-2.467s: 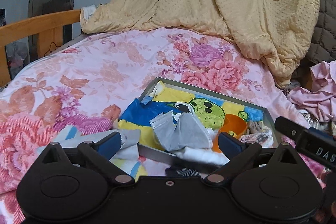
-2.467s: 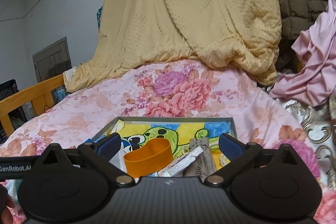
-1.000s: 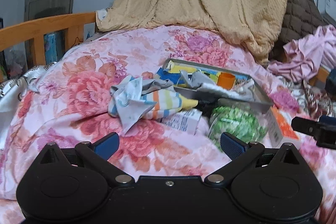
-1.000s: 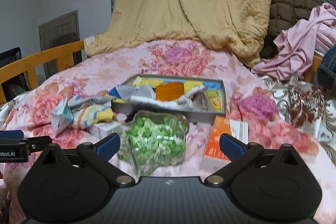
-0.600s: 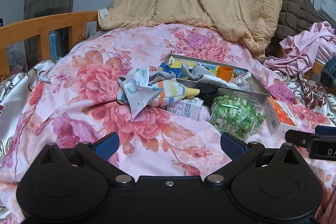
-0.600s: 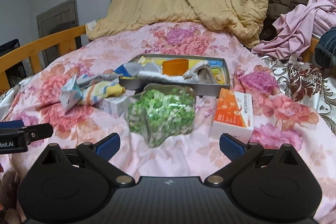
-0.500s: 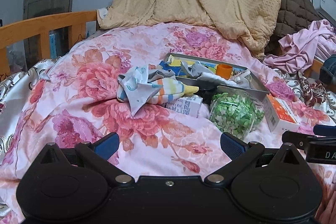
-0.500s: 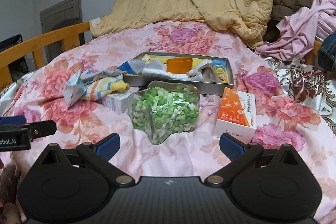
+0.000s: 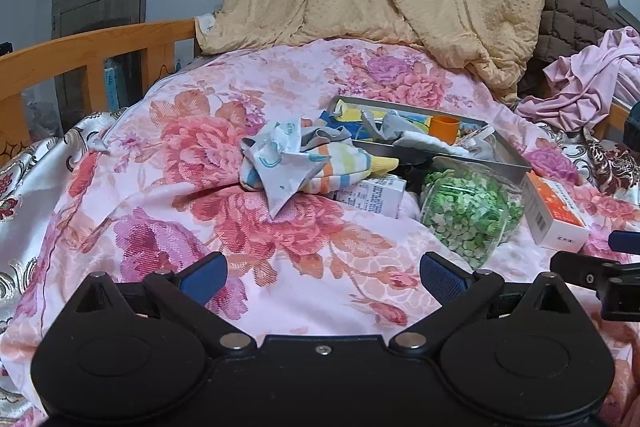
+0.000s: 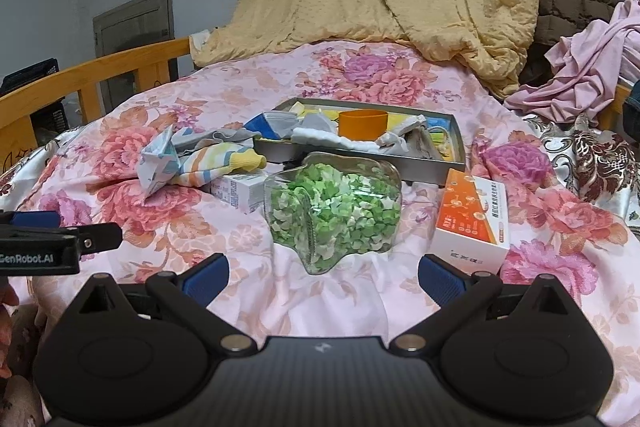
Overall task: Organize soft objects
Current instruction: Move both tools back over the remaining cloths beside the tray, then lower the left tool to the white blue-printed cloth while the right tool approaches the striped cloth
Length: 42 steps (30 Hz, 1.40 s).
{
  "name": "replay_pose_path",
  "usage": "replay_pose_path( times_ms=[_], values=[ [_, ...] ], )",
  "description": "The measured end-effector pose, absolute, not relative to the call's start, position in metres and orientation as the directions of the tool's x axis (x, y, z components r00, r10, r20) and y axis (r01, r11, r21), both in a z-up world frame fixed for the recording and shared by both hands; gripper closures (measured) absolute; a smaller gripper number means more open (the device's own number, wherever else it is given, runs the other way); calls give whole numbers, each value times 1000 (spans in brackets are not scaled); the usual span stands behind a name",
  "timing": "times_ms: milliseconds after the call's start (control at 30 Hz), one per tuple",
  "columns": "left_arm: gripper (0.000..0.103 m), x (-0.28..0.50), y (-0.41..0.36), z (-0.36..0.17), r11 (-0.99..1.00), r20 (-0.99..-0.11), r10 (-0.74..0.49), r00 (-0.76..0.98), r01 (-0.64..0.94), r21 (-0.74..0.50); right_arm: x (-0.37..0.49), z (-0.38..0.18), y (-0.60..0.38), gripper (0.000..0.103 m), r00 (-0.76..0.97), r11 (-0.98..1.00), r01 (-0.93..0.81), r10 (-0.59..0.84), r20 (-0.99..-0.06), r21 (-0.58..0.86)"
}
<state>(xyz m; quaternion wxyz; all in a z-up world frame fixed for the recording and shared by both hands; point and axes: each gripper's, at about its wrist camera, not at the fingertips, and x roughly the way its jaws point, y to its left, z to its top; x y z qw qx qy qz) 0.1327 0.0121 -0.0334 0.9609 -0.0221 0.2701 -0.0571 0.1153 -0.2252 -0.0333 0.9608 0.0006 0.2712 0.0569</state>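
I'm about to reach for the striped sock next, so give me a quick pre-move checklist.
1. Left gripper open, empty: ok.
2. Right gripper open, empty: ok.
3. Striped sock in view on the floral quilt: ok.
4. Sock free of clutter: not ok; crumpled printed cloth overlaps it and it lies against the small white box.
5. Path to sock over bare quilt: ok.
6. Room in tray: cannot tell.

striped socks (image 9: 320, 167) crumpled beside tray (image 9: 516, 159)

Soft, even indoor light, faint shadows, sharp focus; fisheye bends and darkens corners.
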Motion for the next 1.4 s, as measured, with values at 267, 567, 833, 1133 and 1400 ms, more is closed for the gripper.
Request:
replay_pose_path(
  times_ms=[267,567,833,1133,1400],
  values=[
    [1,150,19,-38,993,-519,-115,847,105,-48,124,-38,-219,0,845,990,-134,131,-518,33],
    [1,172,27,-43,992,-527,-123,841,104,-65,142,-41,-205,0,845,984,-175,160,-510,19],
    [1,195,42,-39,993,-490,-116,864,82,-90,170,-42,-194,0,855,978,-211,188,-484,7],
    [1,219,58,-35,983,-462,-151,874,83,-164,208,-43,-183,0,864,960,-278,244,-440,-15],
    [1,244,62,-39,966,-465,-202,862,97,-240,226,-51,-165,0,873,947,-315,263,-411,-64]
  ],
)
